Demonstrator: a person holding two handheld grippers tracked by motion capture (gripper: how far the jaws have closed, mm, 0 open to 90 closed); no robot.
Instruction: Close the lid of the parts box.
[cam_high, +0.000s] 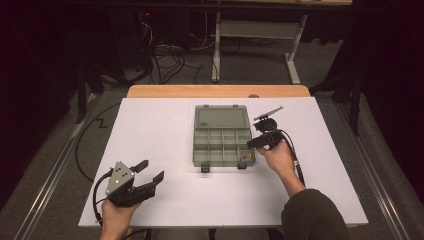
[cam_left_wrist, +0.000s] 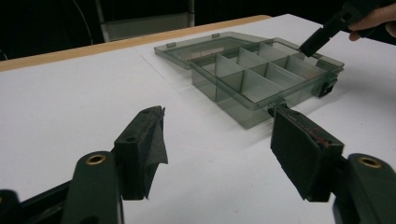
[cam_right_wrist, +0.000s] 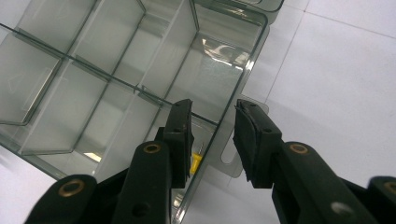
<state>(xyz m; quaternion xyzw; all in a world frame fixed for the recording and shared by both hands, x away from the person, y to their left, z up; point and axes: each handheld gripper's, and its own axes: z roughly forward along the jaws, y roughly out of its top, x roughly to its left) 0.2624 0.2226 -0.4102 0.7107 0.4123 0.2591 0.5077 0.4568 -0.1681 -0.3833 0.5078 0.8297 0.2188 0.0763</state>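
The clear compartment box (cam_high: 222, 141) lay lid-open at the middle of the white worktop (cam_high: 150, 130). The right hand-held gripper (cam_high: 256, 142) hovered over its right edge, jaws partly apart and empty (a small yellow piece (cam_right_wrist: 195, 163) lay beneath). The left hand-held gripper (cam_high: 150, 171) rested well apart, gaping wide, holding nothing.

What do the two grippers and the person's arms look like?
Both grippers are black. The left gripper carries a grey three-cornered plate with small dots; the right gripper trails a black cable. Their fingers are flat black pads on arms with brass-coloured rivets. The right forearm wears a dark olive sleeve.
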